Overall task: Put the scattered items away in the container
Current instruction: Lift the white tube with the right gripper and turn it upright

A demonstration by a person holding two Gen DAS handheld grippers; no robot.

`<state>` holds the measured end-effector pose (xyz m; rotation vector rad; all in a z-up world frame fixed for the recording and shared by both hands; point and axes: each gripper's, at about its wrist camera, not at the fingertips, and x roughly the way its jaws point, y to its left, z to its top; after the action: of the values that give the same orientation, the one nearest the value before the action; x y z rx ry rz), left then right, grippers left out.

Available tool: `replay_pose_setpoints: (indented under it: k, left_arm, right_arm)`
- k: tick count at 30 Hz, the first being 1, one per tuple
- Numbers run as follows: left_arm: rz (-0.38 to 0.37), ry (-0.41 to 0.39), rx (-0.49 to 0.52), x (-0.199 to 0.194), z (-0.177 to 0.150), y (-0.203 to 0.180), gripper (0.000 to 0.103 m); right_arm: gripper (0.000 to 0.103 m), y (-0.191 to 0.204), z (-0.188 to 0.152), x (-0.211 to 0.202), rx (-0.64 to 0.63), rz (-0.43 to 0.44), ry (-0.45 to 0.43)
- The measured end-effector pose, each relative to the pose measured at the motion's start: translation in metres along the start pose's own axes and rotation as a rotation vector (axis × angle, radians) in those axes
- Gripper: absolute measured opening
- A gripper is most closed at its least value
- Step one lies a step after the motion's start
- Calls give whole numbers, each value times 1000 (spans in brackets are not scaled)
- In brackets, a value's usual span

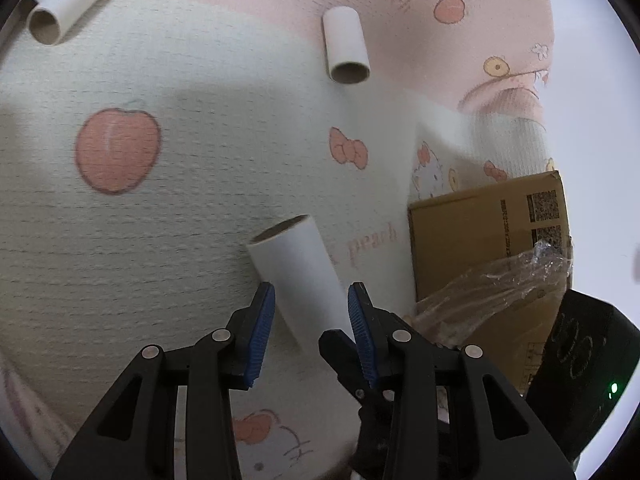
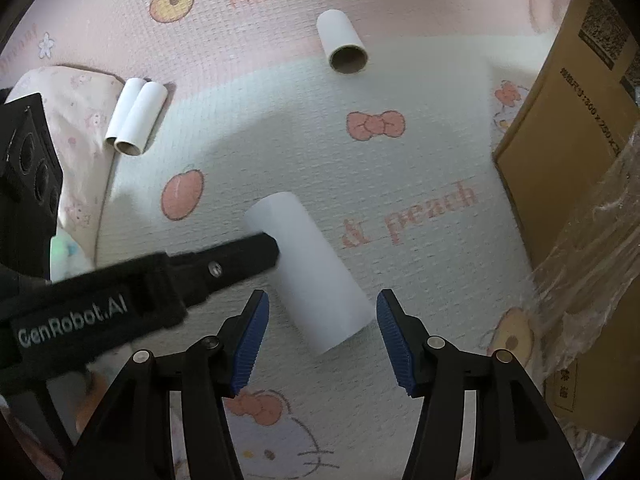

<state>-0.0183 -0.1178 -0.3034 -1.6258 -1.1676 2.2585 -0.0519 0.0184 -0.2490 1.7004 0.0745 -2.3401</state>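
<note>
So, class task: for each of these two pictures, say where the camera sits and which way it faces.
Left wrist: on the left gripper, angled down at the mat; open jaws straddle the nearest tube.
Right wrist: on the right gripper, looking steeply down; jaws open, left gripper reaching in.
Shared: nearest tube, short tube, cardboard box.

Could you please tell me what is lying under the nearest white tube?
The nearest white tube lies on the printed mat; the mat directly beneath it is covered from view.
</note>
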Motion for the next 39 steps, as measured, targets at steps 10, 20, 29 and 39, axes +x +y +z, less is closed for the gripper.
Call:
replay_pose_setpoints:
  k: [10,20,29,39]
  left_arm:
    - [-10,13,-26,24,9,2,42]
    - [-48,-3,-48,26,13,8,41]
    - [-76,-9,-63,29,15,11,42]
    - [-112,-5,-57,29,13,8,40]
  right_arm:
    - [53,-8,9,11,8,71,17]
    - [49,-13,19,26,-36,95,45]
    - [48,3,32,44,-153,46,96]
    - [45,-6,28,36,-28,89,95]
